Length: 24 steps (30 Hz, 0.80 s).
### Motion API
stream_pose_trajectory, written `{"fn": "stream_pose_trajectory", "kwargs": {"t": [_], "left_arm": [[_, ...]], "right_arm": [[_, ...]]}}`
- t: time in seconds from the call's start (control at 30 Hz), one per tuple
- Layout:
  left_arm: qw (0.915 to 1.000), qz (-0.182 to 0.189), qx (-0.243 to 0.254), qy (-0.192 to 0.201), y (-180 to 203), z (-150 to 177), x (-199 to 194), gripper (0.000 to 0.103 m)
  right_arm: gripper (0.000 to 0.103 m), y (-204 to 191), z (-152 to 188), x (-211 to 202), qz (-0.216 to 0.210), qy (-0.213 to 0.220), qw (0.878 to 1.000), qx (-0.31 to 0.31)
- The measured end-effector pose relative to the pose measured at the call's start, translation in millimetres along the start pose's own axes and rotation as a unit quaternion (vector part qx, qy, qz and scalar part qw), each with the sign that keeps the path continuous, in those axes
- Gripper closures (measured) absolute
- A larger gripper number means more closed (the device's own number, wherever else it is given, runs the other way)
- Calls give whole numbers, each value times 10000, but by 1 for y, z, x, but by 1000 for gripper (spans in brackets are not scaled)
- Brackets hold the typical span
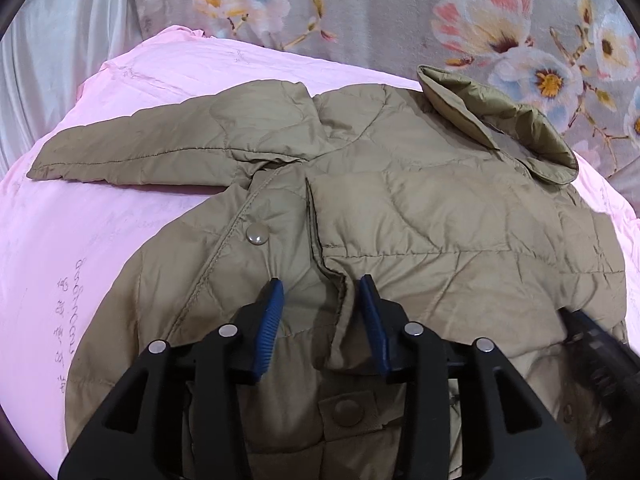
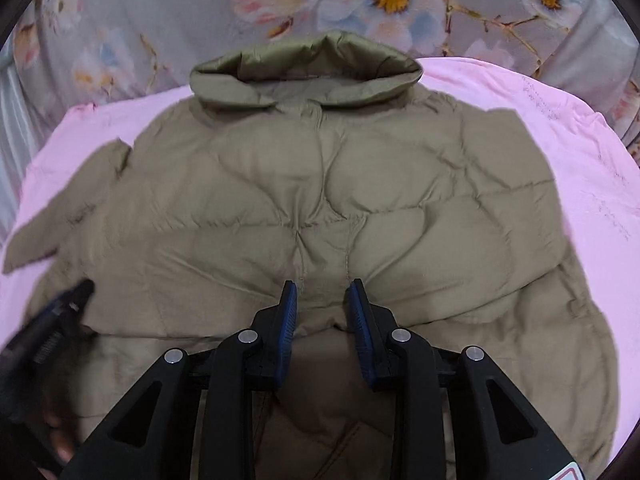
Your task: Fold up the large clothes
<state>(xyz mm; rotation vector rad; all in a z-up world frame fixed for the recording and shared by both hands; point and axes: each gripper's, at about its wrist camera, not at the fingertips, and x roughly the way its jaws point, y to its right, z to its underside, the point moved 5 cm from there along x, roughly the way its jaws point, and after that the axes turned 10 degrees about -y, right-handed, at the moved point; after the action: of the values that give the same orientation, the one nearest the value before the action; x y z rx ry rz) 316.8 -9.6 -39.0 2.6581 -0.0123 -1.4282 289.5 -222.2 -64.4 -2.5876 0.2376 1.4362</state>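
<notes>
A khaki quilted jacket (image 1: 420, 208) lies spread on a pink sheet (image 1: 80, 240), with its collar (image 1: 500, 120) at the far right and one sleeve (image 1: 120, 152) stretched to the left. My left gripper (image 1: 321, 290) rests on the jacket's front beside a snap button (image 1: 256, 235). Its jaws stand apart and a raised fabric edge lies loose between them. In the right wrist view the jacket (image 2: 320, 184) fills the middle, collar (image 2: 308, 64) at the far end. My right gripper (image 2: 323, 290) stands open over puckered fabric near the hem. The left gripper (image 2: 68, 304) shows blurred at the left.
The pink sheet (image 2: 580, 152) lies on a grey floral bedspread (image 1: 380, 12). Pale shiny fabric (image 1: 60, 60) hangs at the far left. My right gripper (image 1: 592, 344) shows as a dark blur at the right edge of the left wrist view.
</notes>
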Motion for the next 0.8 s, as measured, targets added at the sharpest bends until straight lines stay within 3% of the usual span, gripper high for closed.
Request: {"fn": "stream_pose_trajectory", "kwargs": {"t": [0.4, 0.53, 0.6, 0.67, 0.7, 0.8], "left_arm": [[9999, 32, 134, -25, -3, 22, -16, 63], [9964, 708, -451, -100, -29, 13, -29, 61], [9906, 1031, -897, -82, -54, 5, -42, 45], [9842, 1032, -1419, 222, -97, -10, -62, 18], [9820, 885, -1627, 362, -121, -20, -69, 15], [9745, 507, -2119, 542, -194, -46, -72, 13]], "right_arm": [[78, 0, 25, -9, -44, 26, 9998, 179], [77, 1, 18, -8, -57, -7, 9999, 158], [77, 2, 16, -15, -111, 41, 9998, 163], [72, 2, 16, -29, -81, 203, 9997, 136], [65, 1, 16, -37, -110, 265, 9995, 150], [54, -4, 26, -57, -310, 399, 9985, 204]]}}
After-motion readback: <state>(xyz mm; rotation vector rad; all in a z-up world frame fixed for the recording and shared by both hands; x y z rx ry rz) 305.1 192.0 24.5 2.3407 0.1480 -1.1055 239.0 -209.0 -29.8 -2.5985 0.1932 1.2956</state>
